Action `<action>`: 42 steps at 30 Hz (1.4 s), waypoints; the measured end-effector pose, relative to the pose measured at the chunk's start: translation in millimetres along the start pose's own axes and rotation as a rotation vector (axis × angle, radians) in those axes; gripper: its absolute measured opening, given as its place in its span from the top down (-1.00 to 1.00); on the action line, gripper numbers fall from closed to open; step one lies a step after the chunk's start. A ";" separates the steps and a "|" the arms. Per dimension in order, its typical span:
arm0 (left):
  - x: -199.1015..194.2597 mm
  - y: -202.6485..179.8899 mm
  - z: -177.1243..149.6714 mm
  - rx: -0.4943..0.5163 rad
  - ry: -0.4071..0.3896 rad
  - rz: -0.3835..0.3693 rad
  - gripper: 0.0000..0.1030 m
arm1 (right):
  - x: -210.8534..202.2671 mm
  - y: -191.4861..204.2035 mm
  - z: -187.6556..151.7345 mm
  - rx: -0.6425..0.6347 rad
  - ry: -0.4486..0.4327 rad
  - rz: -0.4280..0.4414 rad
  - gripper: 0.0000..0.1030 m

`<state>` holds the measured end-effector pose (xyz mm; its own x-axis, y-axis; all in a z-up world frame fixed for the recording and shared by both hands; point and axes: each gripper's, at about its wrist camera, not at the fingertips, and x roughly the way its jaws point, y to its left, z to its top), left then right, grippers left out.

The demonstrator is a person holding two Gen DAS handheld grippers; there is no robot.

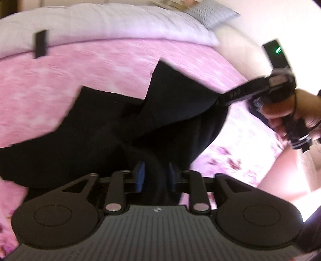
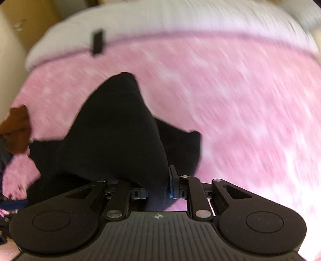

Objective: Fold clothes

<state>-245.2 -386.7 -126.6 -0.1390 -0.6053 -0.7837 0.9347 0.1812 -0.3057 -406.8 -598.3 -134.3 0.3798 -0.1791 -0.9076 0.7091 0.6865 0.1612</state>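
A black garment (image 1: 104, 128) hangs and drapes over a pink bedspread (image 1: 60, 84). In the left wrist view my left gripper (image 1: 155, 174) is shut on a bunched part of the black cloth, which fills the gap between its blue pads (image 1: 140, 174). To the right, a hand holds my right gripper (image 1: 218, 101), whose fingers pinch another edge of the garment and hold it up. In the right wrist view my right gripper (image 2: 158, 184) is shut on the black garment (image 2: 116, 128), which rises in a peak ahead of it. Both views are motion-blurred.
The bed carries a white quilt (image 1: 120, 24) along its far side, with a small black object (image 1: 41, 43) on the seam. A grey striped pillow (image 1: 212, 15) lies at the far right. A brown garment (image 2: 17, 128) sits at the left edge.
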 end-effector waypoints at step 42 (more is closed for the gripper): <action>154.7 84.2 85.9 0.068 0.187 -0.035 -0.48 | -0.3 -107.6 36.0 0.139 -0.236 -0.146 1.00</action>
<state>-159.9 -531.6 -227.1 -0.2244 -0.4549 -0.8618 0.9472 0.1062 -0.3026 -461.9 -697.5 -137.5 0.3835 -0.4384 -0.8128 0.8346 0.5415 0.1017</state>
